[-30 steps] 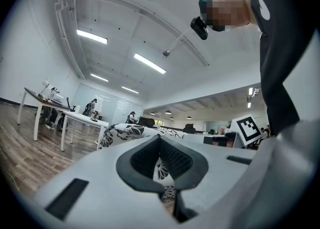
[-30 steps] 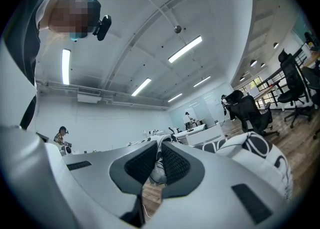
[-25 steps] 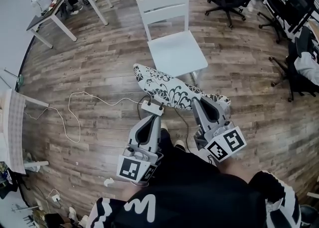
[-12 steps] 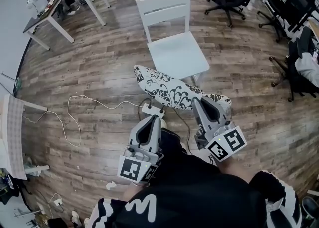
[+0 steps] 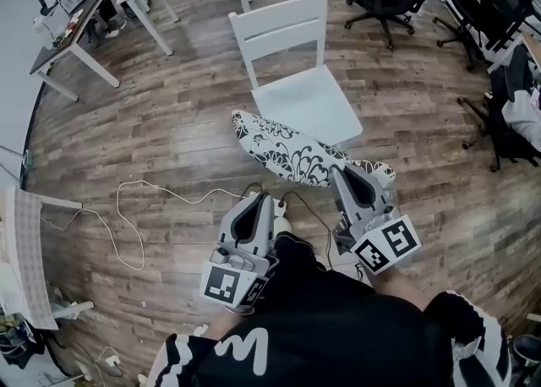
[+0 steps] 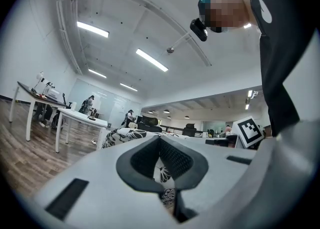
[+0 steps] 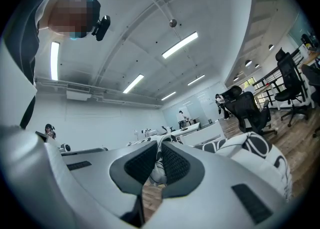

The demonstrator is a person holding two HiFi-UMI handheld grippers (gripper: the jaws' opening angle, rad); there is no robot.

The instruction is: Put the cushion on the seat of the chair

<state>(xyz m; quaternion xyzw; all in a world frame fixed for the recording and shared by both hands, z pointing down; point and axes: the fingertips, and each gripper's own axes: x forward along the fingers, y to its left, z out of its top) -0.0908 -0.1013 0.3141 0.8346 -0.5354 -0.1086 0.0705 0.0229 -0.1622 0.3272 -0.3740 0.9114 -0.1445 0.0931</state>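
Your left gripper (image 5: 259, 200) and right gripper (image 5: 349, 174), jaws nearly closed, pinch the black-and-white floral fabric cushion (image 5: 296, 155) near the white wooden chair (image 5: 311, 100).

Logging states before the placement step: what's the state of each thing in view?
cushion: held in the air by both grippers, not yet on the chair.
chair: upright, nothing on it.
left gripper: shut on cushion.
right gripper: shut on cushion.

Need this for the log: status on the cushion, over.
Left gripper, right gripper: jaws shut on cushion. Cushion airborne, not yet on chair seat. Cable on floor underfoot.
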